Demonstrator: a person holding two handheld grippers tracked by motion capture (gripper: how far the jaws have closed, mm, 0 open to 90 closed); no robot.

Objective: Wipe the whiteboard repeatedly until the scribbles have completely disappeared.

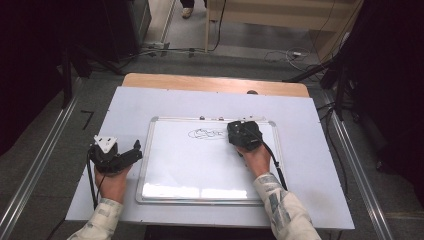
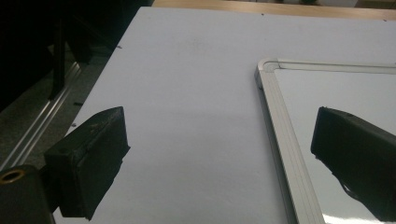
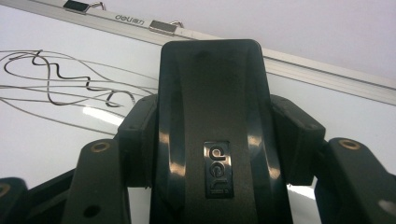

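Black eraser [image 3: 212,140] pinched in right gripper [image 1: 244,135], seemingly on whiteboard [image 1: 165,165]; left gripper [image 1: 131,154] spread.

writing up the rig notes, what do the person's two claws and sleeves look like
Both claws are black. The left claw carries a grey three-cornered plate on top, has blocky black jaws, a brass-coloured ring at a joint, and a thin black cable. The right claw trails a thicker black cable. The sleeves are pale with a grey print.
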